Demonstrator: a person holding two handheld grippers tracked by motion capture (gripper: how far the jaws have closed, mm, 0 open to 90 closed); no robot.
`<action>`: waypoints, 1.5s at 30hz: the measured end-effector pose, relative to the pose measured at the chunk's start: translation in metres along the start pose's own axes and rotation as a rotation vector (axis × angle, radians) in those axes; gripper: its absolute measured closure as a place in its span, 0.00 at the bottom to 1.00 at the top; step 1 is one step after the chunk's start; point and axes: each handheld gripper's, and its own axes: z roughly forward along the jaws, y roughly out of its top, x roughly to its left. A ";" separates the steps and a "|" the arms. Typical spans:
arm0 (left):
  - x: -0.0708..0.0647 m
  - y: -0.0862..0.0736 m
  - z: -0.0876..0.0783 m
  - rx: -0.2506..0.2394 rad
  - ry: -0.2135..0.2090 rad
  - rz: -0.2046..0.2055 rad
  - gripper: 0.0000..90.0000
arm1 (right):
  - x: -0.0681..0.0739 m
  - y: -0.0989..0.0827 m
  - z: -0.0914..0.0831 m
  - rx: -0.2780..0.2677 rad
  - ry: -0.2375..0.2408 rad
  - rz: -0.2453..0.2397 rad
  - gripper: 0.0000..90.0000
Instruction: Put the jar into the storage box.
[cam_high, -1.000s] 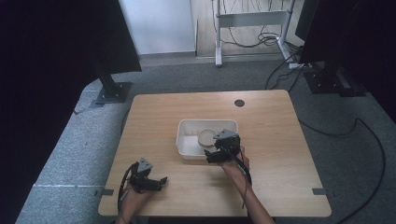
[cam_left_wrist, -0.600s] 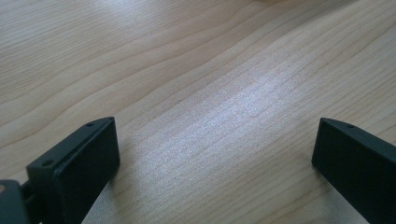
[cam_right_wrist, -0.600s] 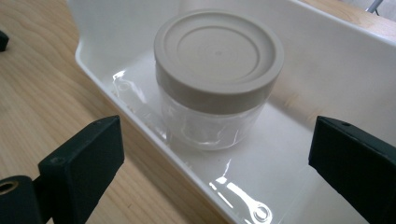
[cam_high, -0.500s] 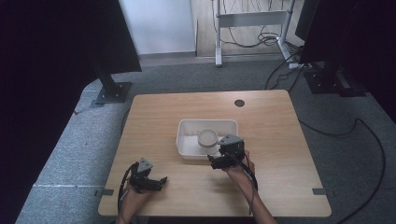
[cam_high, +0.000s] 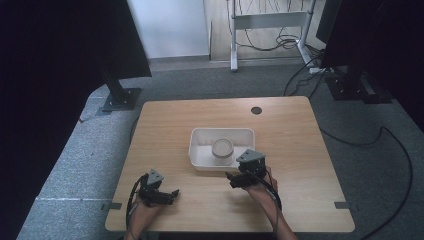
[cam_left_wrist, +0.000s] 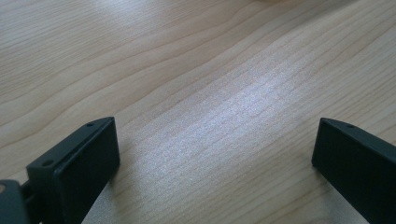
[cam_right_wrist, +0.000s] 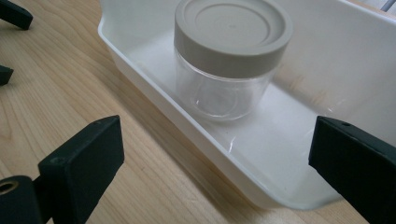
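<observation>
Right claw (cam_high: 236, 181) open and empty just outside shallow white plastic tray (cam_right_wrist: 154, 100) holding upright clear grey-lidded jar (cam_right_wrist: 231, 56); re-enter squarely over lid; left claw (cam_high: 167, 194) open, idle on wooden desk (cam_high: 300, 150).

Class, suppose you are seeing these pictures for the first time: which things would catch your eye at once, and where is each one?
First comes the white tray at the middle of the wooden table, with a clear jar standing upright inside it under a grey lid. Next, the right gripper sits just outside the tray's near rim, jaws wide open and empty. The left gripper rests at the table's near left, also open over bare wood.
</observation>
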 end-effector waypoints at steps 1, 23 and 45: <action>0.000 0.000 0.000 0.000 0.000 0.000 0.01 | 0.000 -0.001 -0.001 -0.003 0.000 0.000 0.03; 0.000 0.000 0.000 -0.001 0.002 -0.001 0.01 | -0.009 -0.028 -0.035 -0.006 -0.022 0.019 0.03; 0.000 0.000 0.000 0.000 0.004 -0.003 0.01 | -0.025 -0.066 -0.062 -0.009 -0.072 0.025 0.03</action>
